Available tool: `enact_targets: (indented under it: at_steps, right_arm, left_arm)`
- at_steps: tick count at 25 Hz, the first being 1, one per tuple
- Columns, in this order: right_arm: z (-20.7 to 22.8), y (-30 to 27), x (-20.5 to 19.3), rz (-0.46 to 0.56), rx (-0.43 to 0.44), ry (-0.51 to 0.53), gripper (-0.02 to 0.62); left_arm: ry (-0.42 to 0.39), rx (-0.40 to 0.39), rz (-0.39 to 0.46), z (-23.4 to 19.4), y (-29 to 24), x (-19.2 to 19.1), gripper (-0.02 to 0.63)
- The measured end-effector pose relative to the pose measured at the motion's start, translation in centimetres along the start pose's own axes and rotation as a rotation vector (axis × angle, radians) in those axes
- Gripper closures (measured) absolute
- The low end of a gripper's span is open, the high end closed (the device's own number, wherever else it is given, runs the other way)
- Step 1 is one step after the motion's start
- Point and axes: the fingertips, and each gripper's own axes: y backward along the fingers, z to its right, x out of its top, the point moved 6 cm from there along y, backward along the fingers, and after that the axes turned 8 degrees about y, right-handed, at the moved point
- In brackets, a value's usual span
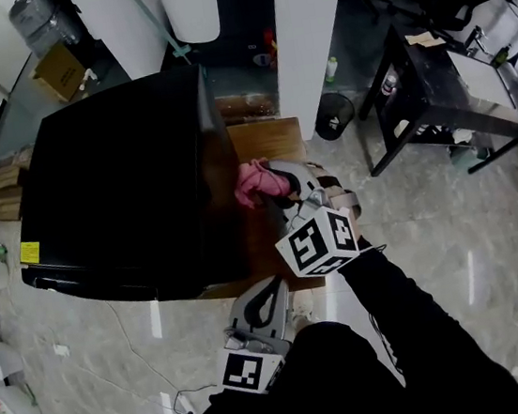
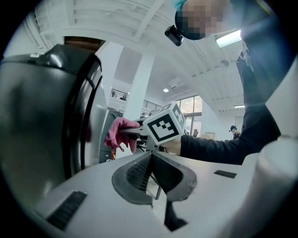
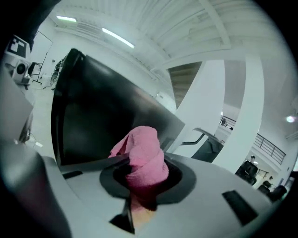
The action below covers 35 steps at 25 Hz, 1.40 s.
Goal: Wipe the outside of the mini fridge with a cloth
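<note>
The right gripper (image 1: pixel 280 187) is clamping the soft pink terry cloth (image 1: pixel 254 185) at the right wall of the glossy black mini fridge (image 1: pixel 114 182), mid-frame. The cloth is looking light and limp, so a bunched middle grip suits it. The left gripper (image 1: pixel 272 289), at lower centre, is hanging closed and empty.

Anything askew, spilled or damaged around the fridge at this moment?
Nothing stands out. The mini fridge sits level on the wooden stand, with no spill or dent visible. The right gripper grips the pink cloth at the fridge's side; the left gripper hangs back, shut and empty.
</note>
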Motion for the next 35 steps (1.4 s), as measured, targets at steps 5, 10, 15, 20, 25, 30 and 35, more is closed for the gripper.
enact_targets:
  at_steps: [5, 10, 15, 20, 25, 30, 35]
  right_arm:
    - [-1.5, 4.2, 7.2, 0.035, -0.005, 0.044, 0.505]
    - [-4.3, 4.4, 11.2, 0.029, -0.001, 0.095, 0.505]
    - [-5.6, 3.7, 10.8, 0.011, -0.046, 0.061, 0.509]
    - [-7.6, 2.4, 8.0, -0.019, -0.016, 0.04, 0.511]
    - [-10.0, 0.5, 3.9, -0.031, 0.051, -0.01, 0.511]
    - [-12.3, -1.3, -0.1, -0.042, 0.105, -0.052, 0.512]
    - [-15.1, -3.6, -3.8, -0.07, 0.172, -0.088, 0.512]
  left_arm:
    - [-0.03, -0.028, 0.043, 0.9, 4.0, 1.3, 0.6]
    - [-0.042, -0.045, 0.047, 0.8, 7.7, 0.7, 0.6]
    - [-0.013, -0.031, 0.059, -0.6, 9.6, -0.3, 0.6]
    - [-0.005, -0.018, 0.047, -1.5, 9.3, -1.6, 0.6]
    - [0.01, -0.002, -0.008, -2.7, 7.8, -4.3, 0.6]
    - [0.034, 0.022, -0.068, -3.9, 6.2, -7.3, 0.6]
    - [0.044, 0.045, -0.097, -5.4, 4.4, -9.9, 0.6]
